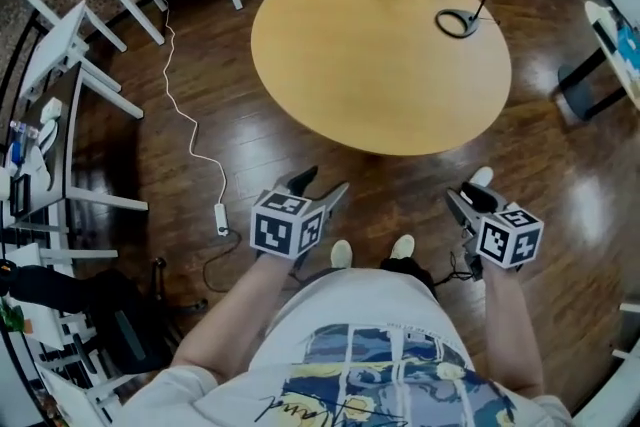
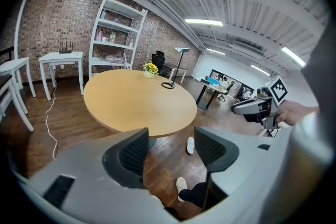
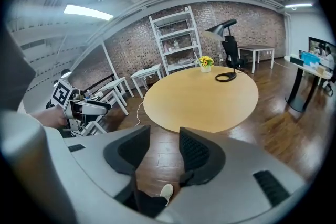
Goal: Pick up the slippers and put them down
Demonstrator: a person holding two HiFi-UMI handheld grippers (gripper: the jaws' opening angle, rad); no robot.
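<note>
Left gripper [image 2: 170, 141] and right gripper [image 3: 164, 139] both gape with nothing between the jaws, held well above the floor [image 1: 250, 130]; I judge no pickup begun. One white slipper [image 2: 190, 145] lies loose beside the round table [image 1: 380, 55] rim. Bare boards on my side leave room to stoop.

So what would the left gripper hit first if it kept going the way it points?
Likely the wooden floor just short of the round table, beside a white slipper; nothing nearer shows past the left gripper. Depth unclear.
</note>
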